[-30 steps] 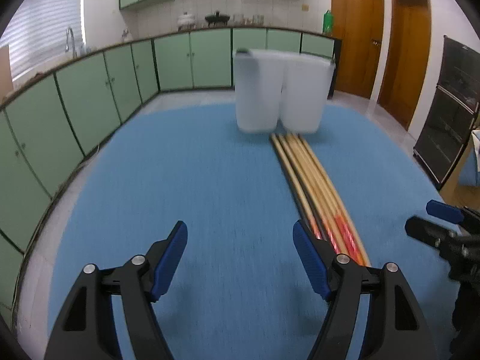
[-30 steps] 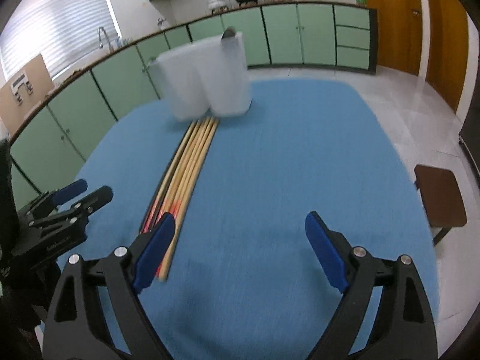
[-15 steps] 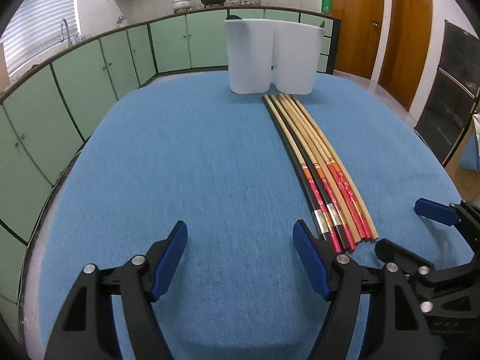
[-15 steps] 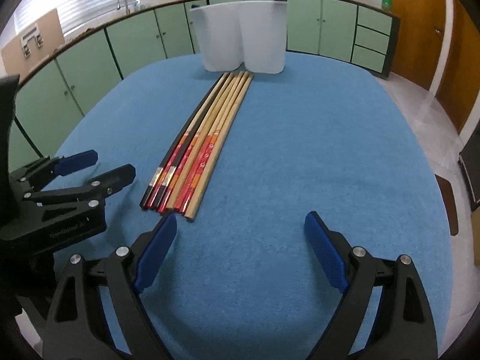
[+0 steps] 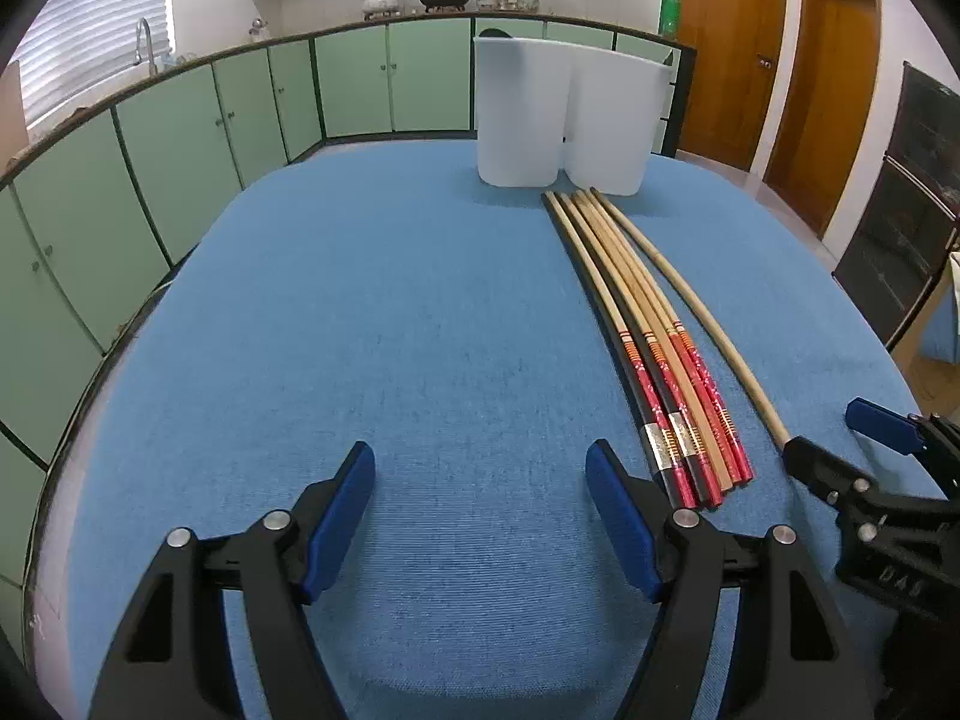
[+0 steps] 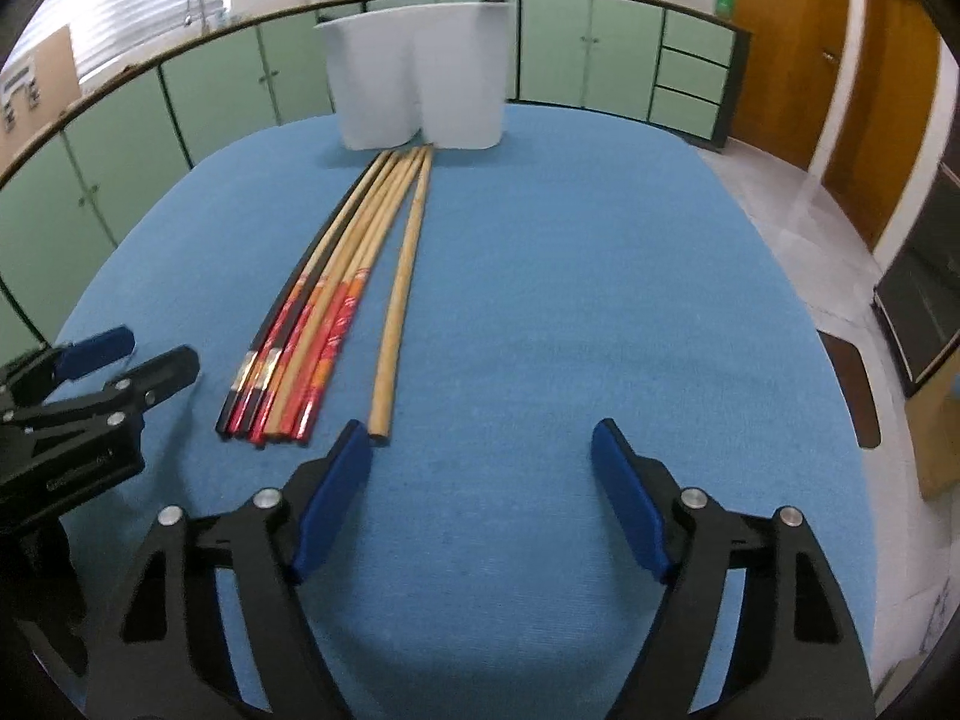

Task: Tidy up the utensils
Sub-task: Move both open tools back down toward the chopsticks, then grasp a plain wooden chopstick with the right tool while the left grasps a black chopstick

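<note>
Green kitchen cabinets (image 5: 192, 138) curve behind a table under a blue cloth (image 5: 390, 330). At the cloth's far edge stands a white two-lobed holder (image 5: 564, 120); a row of chopsticks (image 5: 648, 354) runs from its foot toward the lower right of the left wrist view, their red-banded ends nearest the camera.

That view shows the left gripper (image 5: 480, 498) with its jaws apart over bare cloth, nothing between them, and the right gripper (image 5: 852, 444) entering from the right edge, its dark finger at the near end of a plain wooden chopstick (image 5: 696, 306) lying a little apart from the bundle.

Only the right wrist view shows the brown stool (image 6: 852, 384) at the right edge. There the plain chopstick's end sits just beside the tip of the right gripper's left pad (image 6: 336, 492). Its jaws have just been closing, yet stand apart and grip nothing.
</note>
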The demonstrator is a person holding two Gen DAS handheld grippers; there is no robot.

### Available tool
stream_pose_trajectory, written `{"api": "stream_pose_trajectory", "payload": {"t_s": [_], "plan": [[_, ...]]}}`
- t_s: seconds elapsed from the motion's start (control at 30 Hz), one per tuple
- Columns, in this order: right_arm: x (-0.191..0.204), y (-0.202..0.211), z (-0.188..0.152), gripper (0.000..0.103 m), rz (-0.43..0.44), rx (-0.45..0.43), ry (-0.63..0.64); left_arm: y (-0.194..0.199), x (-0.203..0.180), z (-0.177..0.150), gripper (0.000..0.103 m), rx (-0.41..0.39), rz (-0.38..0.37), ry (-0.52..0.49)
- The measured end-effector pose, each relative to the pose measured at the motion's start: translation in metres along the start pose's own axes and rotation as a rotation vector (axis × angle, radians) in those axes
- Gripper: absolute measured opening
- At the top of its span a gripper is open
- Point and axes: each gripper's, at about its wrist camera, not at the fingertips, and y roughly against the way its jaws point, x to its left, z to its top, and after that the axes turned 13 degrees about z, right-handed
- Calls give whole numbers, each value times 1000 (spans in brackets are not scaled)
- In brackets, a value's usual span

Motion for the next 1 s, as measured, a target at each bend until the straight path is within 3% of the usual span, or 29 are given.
{"api": "stream_pose_trajectory", "payload": {"t_s": [0.13,0.23,0.3,0.33,0.67,1.0], "plan": [[4,-1,0,55,78,1,11,3,-5,-1,71,-15,4,-23],[9,-6,2,33,87,14,29,4,-5,-3,71,-18,1,-26],[9,-6,2,12,98,18,32,5,-6,-3,71,-17,-1,-28],[9,-7,3,8,102,19,31,5,-6,-3,72,-16,-5,-29],[-4,-3,2,6,83,6,-3,11,-20,-7,71,-22,-68,-76],[-5,-4,3,6,87,7,-7,9,-26,-6,73,2,-71,-98]]}}
